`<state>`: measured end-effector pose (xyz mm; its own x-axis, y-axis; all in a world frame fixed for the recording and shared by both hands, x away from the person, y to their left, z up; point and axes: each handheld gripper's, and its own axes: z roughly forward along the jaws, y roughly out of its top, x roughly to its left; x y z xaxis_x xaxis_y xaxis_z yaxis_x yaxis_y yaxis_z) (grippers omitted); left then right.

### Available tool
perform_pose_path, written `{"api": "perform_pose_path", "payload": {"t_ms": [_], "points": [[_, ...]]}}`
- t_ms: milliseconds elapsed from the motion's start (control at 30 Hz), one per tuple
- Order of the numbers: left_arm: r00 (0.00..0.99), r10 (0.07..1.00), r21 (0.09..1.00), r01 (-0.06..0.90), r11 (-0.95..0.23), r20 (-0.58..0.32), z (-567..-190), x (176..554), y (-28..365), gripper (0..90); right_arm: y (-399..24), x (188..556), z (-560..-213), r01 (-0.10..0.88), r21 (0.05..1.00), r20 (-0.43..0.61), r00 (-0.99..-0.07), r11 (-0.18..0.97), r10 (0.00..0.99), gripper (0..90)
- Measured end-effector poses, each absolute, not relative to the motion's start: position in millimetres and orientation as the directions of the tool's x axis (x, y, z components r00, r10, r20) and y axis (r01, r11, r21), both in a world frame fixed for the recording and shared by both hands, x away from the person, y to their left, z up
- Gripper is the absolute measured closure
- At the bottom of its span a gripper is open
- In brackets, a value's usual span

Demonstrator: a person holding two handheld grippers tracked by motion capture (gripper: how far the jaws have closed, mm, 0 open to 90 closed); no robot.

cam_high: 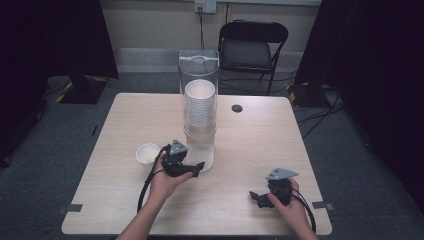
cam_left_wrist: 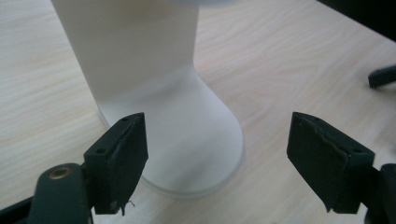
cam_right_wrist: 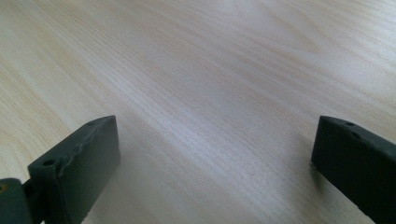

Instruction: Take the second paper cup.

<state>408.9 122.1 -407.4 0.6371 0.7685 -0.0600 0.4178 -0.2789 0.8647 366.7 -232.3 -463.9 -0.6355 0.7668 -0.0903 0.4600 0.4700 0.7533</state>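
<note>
A: Where is the dispenser, and which way does it run?
B: Mid-table, upright, its axis vertical.
A: The tongs?
B: The left gripper gapes at its base; the right gripper is released over the table.

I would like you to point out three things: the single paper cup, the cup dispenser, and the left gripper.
single paper cup (cam_high: 147, 153), high view, on its open inside.
cup dispenser (cam_high: 199, 70), high view, on its clear tube wall.
left gripper (cam_high: 198, 167), high view, midway between its open jaw tips.
</note>
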Motion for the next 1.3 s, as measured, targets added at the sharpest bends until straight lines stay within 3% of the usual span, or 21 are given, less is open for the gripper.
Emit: {"api": "perform_pose_path", "payload": {"t_ms": [467, 933, 1167, 1300], "points": [[0.566, 0.821, 0.91, 0.377, -0.171, -0.08, -381.6, 427.3, 119.2, 20.9, -231.6, 367.2, -463.8, 0.466, 0.751, -0.087, -0.632, 0.468, 0.77, 0.0], [0.568, 0.822, 0.931, 0.32, -0.175, -0.041, -366.6, 430.5, 108.4, 22.3, -231.1, 367.9, -464.0, 0.467, 0.751, -0.086, -0.633, 0.468, 0.77, 0.0], [0.559, 0.829, 0.948, 0.272, -0.164, -0.017, -365.4, 433.5, 103.5, 32.3, -231.1, 367.9, -464.0, 0.467, 0.75, -0.086, -0.633, 0.468, 0.77, 0.0], [0.559, 0.829, 0.949, 0.262, -0.175, -0.001, -366.2, 434.3, 102.2, 33.1, -231.1, 367.9, -464.0, 0.467, 0.75, -0.086, -0.633, 0.468, 0.77, 0.0]]}}
